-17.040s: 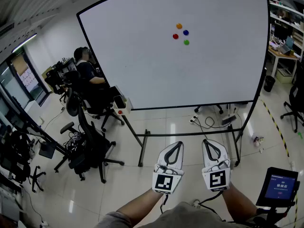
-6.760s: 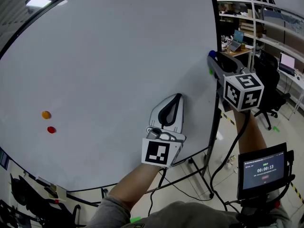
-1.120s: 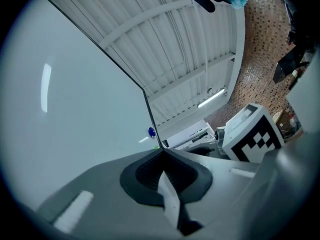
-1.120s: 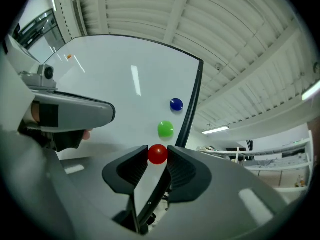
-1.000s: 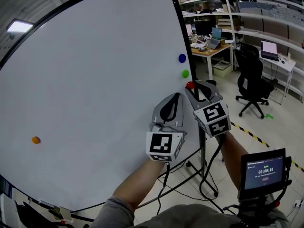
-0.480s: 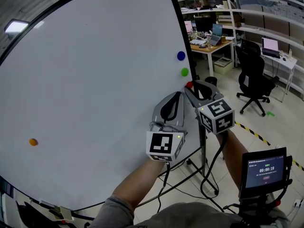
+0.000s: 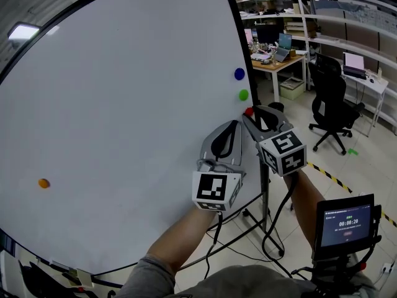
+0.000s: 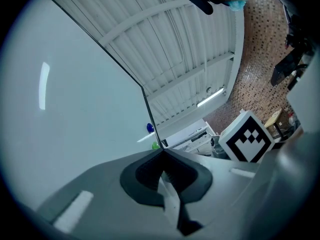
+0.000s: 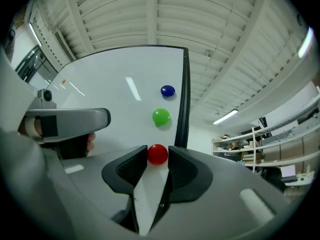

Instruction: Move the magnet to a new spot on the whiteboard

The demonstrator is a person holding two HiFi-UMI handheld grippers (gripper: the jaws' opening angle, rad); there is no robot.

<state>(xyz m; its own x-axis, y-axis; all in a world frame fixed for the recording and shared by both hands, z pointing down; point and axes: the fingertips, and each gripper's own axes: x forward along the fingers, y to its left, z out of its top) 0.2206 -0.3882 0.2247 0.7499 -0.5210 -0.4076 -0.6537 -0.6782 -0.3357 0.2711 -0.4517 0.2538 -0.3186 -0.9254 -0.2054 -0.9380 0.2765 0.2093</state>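
While the right gripper [image 7: 253, 115] grasps the round red plastic magnet [image 9: 157, 154] dead ahead, at the right edge of the white whiteboard [image 7: 124, 104], the left gripper [image 7: 232, 126] hangs clenched, empty

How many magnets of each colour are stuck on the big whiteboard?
red magnet: 1
green magnet: 1
blue magnet: 1
orange magnet: 1
Total: 4
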